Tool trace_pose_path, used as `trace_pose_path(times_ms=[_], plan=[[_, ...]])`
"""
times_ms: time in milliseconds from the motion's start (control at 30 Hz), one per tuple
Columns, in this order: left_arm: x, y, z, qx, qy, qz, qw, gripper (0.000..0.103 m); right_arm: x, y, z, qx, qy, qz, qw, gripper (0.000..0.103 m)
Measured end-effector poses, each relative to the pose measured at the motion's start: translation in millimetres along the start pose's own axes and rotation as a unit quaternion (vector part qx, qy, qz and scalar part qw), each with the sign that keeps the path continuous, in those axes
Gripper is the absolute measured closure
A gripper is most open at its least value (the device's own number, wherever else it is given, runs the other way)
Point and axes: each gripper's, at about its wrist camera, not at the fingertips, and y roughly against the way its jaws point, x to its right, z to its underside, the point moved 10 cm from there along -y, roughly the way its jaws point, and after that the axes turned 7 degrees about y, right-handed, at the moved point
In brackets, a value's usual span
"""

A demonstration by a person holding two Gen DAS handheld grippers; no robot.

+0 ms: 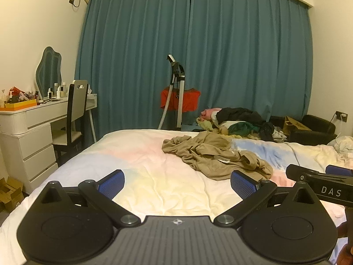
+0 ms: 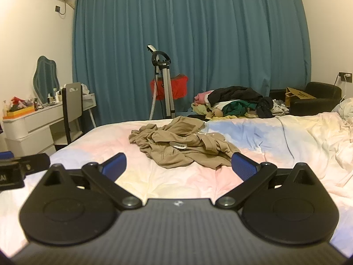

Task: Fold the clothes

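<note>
I hold both tools released: left tool [image 1: 177, 184] and right tool [image 2: 179, 166] w/ jaws spread wide, nothing gripped, above the bed [image 2: 286, 137]. Tan garment [image 2: 183, 149] lies crumpled mid-bed, ahead of both tools, unfolded. Est. light, soft, limp fabric; pinch at an edge or hem, not the bunched centre.

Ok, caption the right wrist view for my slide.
Open right gripper hovers before a crumpled tan cotton garment on the pastel tie-dye bed.
</note>
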Motion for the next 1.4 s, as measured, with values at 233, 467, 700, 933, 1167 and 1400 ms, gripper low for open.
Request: trace_pose_path(times_ms=[233,467,700,933,1167,1400], plan=[[-10.8,2.0,6.9,0.002,0.000,-0.004,1.0000,0.000,-1.4,-1.4,10.1,0.000,-0.002,0.003,1.000,0.000],[-13.4,6.4,7.8,0.014,0.004,-0.009,0.9999,0.000,1.4,-6.1,19.8,-0.006,-0.003,0.006,1.000,0.000],[-9.3,2.1,11.4,0.008,-0.002,-0.006,0.9999,0.000,3.1,-4.6,19.8,-0.003,-0.009,0.002,1.000,0.000],[-8.1,1.7,10.1,0.009,0.005,0.002,0.9999,0.000,6.7,-5.0,15.8,-0.001,-0.014,0.013,1.000,0.000],[-7.1,-8.0,11.2,0.024,-0.002,-0.002,0.9997,0.000,7.1,3.7,-2.2,0.049,-0.006,0.021,0.999,0.000],[18.6,-58.8,19.2,-0.020,-0.014,0.039,0.9989,0.000,25.3,4.1,-63.3,0.078,-0.015,0.022,0.997,0.000]])
